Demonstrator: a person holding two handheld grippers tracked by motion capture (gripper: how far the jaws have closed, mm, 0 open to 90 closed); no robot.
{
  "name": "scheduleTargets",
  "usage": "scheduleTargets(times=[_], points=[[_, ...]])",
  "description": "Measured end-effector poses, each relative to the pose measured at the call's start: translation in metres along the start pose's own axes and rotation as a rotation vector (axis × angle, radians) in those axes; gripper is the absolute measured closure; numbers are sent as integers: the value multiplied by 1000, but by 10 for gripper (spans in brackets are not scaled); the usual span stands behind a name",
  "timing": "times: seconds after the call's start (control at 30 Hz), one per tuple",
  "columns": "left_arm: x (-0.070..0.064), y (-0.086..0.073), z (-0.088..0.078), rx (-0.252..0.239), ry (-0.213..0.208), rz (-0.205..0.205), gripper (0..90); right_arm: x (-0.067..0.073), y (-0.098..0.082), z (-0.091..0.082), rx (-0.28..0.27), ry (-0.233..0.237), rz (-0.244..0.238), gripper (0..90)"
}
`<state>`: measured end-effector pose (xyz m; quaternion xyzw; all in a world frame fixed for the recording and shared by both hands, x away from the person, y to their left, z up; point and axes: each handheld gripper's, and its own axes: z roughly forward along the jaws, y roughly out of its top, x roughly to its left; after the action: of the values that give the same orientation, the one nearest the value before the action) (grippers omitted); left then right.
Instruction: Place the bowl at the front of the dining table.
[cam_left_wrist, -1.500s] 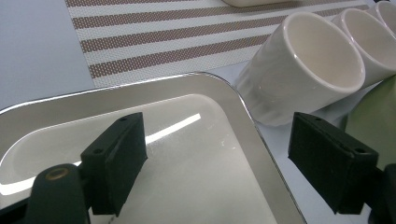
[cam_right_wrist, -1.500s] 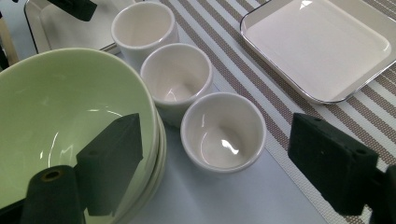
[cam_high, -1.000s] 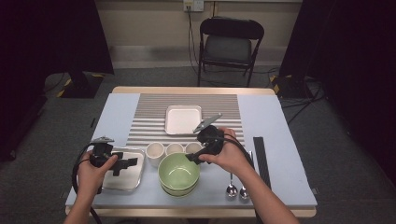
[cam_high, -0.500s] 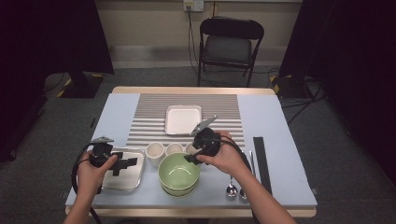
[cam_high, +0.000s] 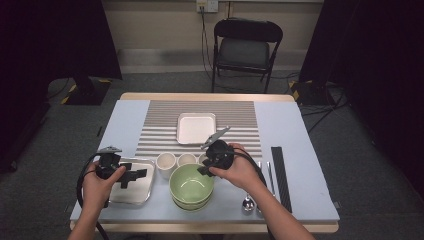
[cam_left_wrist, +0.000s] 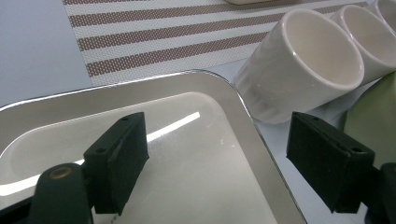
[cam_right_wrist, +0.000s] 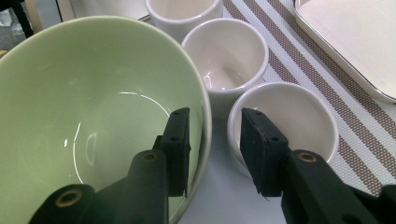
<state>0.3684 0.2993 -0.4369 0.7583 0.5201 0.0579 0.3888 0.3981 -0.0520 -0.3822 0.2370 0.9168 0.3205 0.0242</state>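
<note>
The right gripper (cam_right_wrist: 212, 140) straddles the rim of the green bowl (cam_right_wrist: 93, 116), one jaw inside the bowl and one outside, between the bowl and the nearest white cup (cam_right_wrist: 289, 121). The jaws have just been closing and stand narrowly apart; a gap remains on both sides of the rim, so nothing is clamped yet. The bowl is glossy, pale green and empty, sitting upright with its mouth facing up on a second green bowl (cam_high: 190, 204); being round, it has no long axis. The stack stands at the near edge of the surface (cam_high: 295, 130). Three cups stand in a row just behind the bowl, and spoons (cam_high: 248, 202) lie just to its right. To the bowl's left, the left gripper (cam_left_wrist: 219, 156) hovers released, jaws wide, over the rim of a metal tray (cam_left_wrist: 187, 154).
</note>
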Motion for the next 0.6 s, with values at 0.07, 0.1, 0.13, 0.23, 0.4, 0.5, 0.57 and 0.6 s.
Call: scheduleTargets(times=[0.07,0.1,0.13,0.23,0.4,0.5,0.57,0.6], points=[[0,0,0,0,3,1,203,1,0,1,12,0,3,666],[0,0,0,1,3,2,204,2,0,2,12,1,4,676],[0,0,0,0,2,2,204,3,0,2,18,0,15,700],[0,0,0,0,0,4,204,4,0,3,20,2,13,729],[1,0,-1,0,0,8,204,4,1,4,19,8,21,768],[0,0,-1,-4,3,1,204,5,1,5,24,7,20,781],[-1,1,-1,-4,1,3,204,4,1,7,21,6,22,789],[-1,1,-1,-5,-1,4,204,4,2,7,20,11,25,799]])
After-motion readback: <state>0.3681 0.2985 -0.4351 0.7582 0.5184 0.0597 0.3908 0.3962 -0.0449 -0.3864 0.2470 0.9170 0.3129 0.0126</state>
